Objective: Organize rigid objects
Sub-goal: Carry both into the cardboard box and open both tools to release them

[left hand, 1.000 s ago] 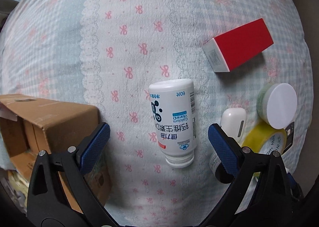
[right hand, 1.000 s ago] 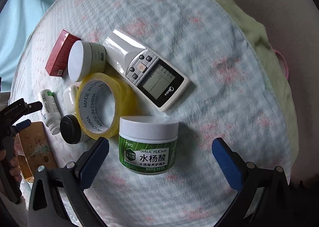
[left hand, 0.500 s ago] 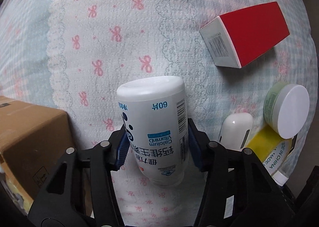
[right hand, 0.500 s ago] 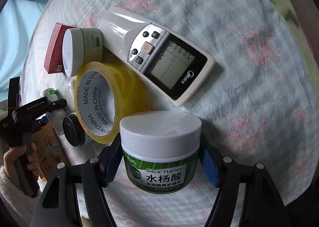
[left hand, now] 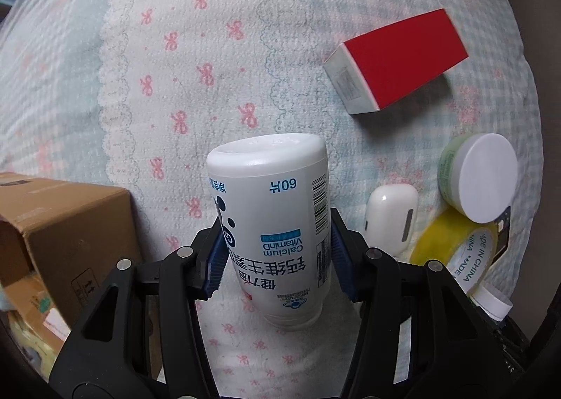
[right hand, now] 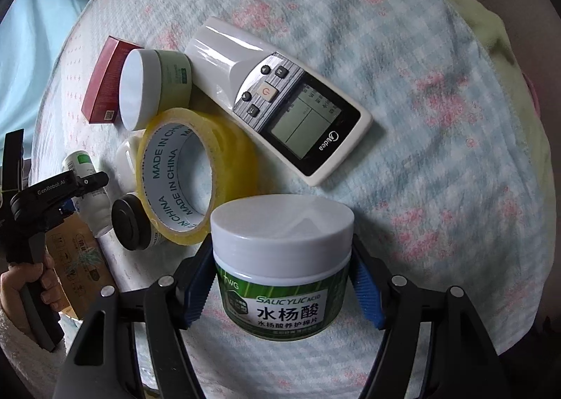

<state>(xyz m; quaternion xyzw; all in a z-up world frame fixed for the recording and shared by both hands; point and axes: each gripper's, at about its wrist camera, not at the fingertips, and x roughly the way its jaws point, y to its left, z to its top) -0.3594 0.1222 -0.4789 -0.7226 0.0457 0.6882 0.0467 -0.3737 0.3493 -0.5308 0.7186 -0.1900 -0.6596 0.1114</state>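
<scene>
My left gripper [left hand: 275, 255] is shut on a white calcium vitamin bottle [left hand: 273, 216], held cap down and base up over the patterned cloth. My right gripper [right hand: 282, 285] is shut on a green salicylic acid jar [right hand: 282, 258] with a white lid, lifted off the cloth. The left gripper and the hand holding it [right hand: 42, 195] show at the left edge of the right wrist view, with the white bottle [right hand: 87, 185] in it.
A cardboard box [left hand: 59, 223] stands at the left. On the cloth lie a red box [left hand: 399, 62], a pale green jar [left hand: 480, 174], a white case [left hand: 391, 216], a yellow tape roll [right hand: 186, 174], a remote [right hand: 280, 100] and a black-capped jar [right hand: 131, 223].
Both grippers closed from wide open, the left on the white bottle, the right on the green jar. Both objects now sit higher in the jaws, off the cloth.
</scene>
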